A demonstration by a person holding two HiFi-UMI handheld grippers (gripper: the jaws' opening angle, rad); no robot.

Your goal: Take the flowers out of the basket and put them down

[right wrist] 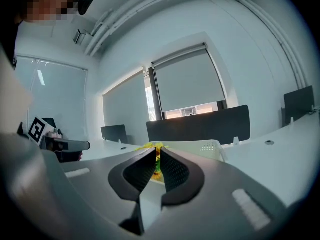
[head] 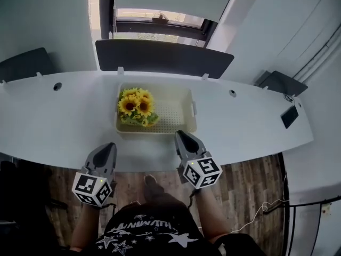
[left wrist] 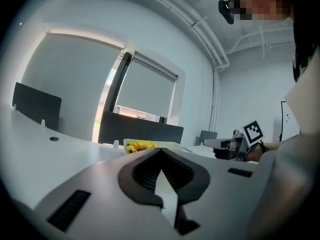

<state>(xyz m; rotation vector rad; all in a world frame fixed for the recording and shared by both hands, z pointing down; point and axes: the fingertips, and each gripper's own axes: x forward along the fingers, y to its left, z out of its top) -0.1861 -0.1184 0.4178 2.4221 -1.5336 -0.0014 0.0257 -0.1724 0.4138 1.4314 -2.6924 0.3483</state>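
Flowers inside basket on table

White desk, dark partition, wood floor

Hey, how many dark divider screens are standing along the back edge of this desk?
3: one divider screen behind the basket, one at the left end, one at the right end. Others may lie out of view.

Black star-printed shirt — grey left gripper and right gripper bear marker cubes.
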